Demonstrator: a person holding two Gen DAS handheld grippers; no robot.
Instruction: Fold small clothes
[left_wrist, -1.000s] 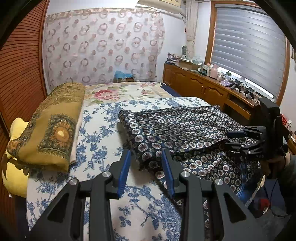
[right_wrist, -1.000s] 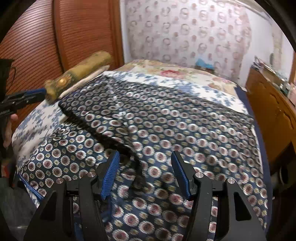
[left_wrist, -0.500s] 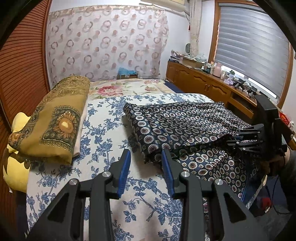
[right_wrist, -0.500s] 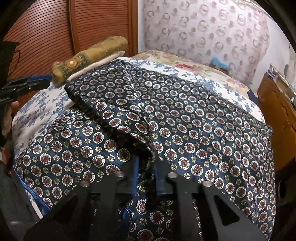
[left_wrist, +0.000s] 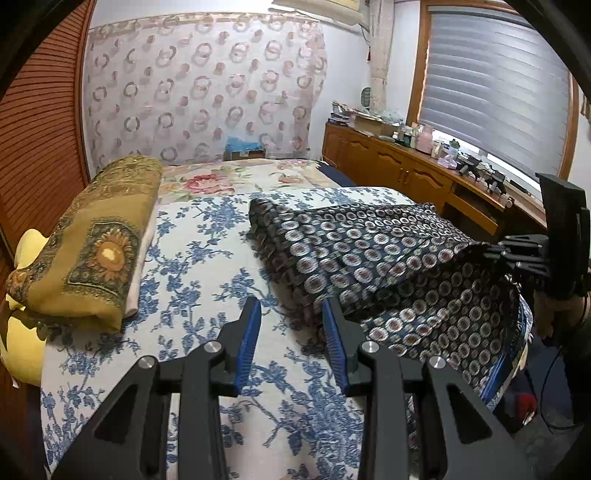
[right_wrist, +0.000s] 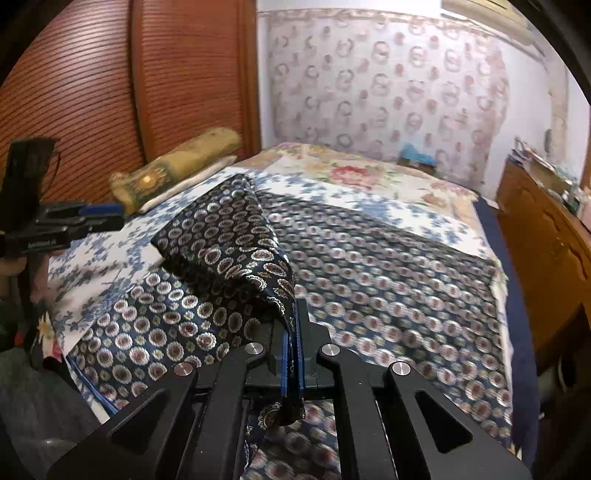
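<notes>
A dark blue garment (left_wrist: 369, 258) with round medallion print lies spread on the flowered bedsheet (left_wrist: 199, 266). My right gripper (right_wrist: 292, 325) is shut on a fold of that garment (right_wrist: 229, 251) and holds it raised in a tent above the rest of the cloth. In the left wrist view the right gripper (left_wrist: 517, 254) shows at the right edge with the cloth hanging from it. My left gripper (left_wrist: 291, 332) hovers open over the sheet, nothing between its fingers, and the garment's near left corner lies just beyond its right finger. The left gripper (right_wrist: 85, 218) also appears at the left of the right wrist view.
A folded mustard cloth (left_wrist: 92, 240) lies on the bed's left side over a yellow pillow (left_wrist: 26, 354). A wooden sideboard (left_wrist: 406, 173) with clutter runs along the right under the window blind. Slatted wooden doors (right_wrist: 92, 92) stand to the left of the bed.
My right gripper's jaws went from wide apart to shut on the garment's fold, then lifted it off the bed. The left gripper stayed nearly where it was, still open.
</notes>
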